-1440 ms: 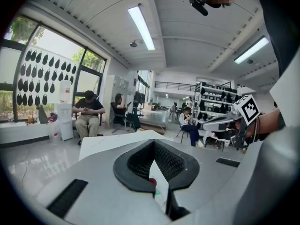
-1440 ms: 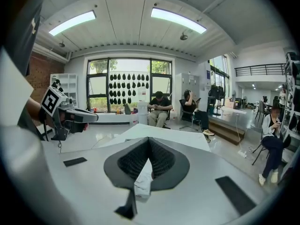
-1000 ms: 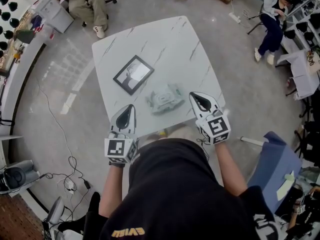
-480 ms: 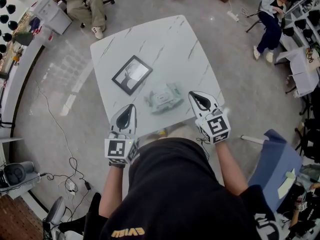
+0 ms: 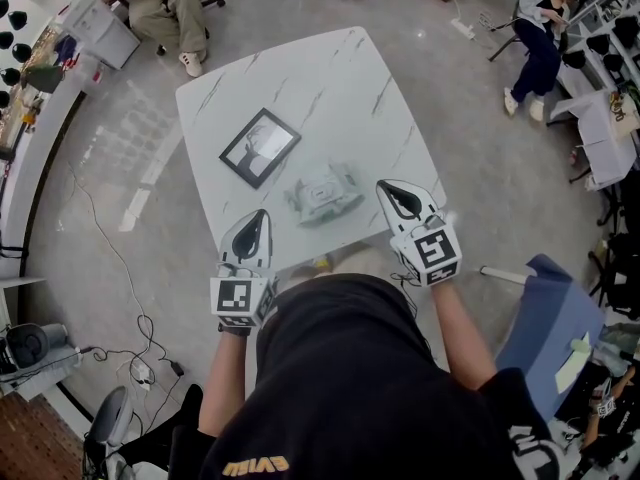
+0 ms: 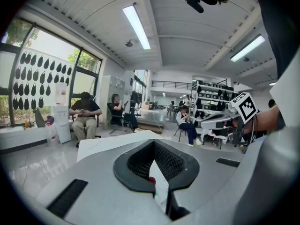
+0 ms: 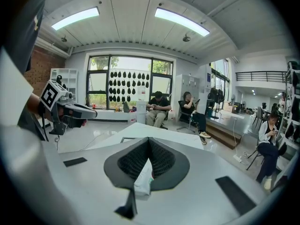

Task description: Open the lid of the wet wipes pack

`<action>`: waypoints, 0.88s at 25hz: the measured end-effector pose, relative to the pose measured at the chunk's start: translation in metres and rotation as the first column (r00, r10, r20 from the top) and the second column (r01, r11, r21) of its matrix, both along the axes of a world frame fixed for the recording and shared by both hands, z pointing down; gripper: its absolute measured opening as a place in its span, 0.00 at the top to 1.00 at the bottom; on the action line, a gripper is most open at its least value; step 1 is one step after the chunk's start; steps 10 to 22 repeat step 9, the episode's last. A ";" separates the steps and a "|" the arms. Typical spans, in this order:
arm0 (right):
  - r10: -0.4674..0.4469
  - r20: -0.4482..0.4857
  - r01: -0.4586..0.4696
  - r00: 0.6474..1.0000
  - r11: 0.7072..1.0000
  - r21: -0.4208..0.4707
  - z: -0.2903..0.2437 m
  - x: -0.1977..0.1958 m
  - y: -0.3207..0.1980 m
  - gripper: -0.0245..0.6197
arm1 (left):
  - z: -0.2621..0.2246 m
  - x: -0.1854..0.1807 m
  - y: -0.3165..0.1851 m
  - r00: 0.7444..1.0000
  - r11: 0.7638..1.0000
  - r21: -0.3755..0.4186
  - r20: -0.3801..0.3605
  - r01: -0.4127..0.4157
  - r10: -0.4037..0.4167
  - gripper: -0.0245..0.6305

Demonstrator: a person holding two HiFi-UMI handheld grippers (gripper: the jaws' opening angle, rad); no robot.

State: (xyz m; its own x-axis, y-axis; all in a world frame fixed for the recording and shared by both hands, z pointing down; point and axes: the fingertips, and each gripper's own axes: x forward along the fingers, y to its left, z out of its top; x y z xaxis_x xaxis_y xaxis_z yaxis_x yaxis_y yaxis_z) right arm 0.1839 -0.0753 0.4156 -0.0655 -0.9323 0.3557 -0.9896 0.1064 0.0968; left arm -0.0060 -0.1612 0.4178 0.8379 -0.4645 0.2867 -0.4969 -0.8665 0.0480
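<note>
The wet wipes pack [image 5: 323, 195], pale green and white, lies flat on the white marble table [image 5: 300, 78], near its front edge. My left gripper [image 5: 259, 216] hovers at the front edge, left of the pack and apart from it, jaws shut and empty. My right gripper [image 5: 385, 188] is just right of the pack, also shut with nothing in it. In the right gripper view a strip of the pack [image 7: 144, 179] shows below the closed jaws. The left gripper view shows only a white sliver under its closed jaws.
A black picture frame [image 5: 260, 147] lies left of and beyond the pack. A small yellow thing [image 5: 322, 264] sits at the table's front edge. A blue chair [image 5: 540, 318] stands at my right. People sit on chairs around the room, beyond the table.
Neither gripper nor the pack has moved. Only the head view has shifted a little, so the table sits slightly higher and further left in it.
</note>
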 end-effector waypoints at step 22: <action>-0.089 -0.164 0.097 0.983 0.994 0.043 -0.046 0.026 -0.020 0.96 | 0.041 -0.011 -0.014 0.989 0.999 0.033 0.141 0.029 -0.034 0.93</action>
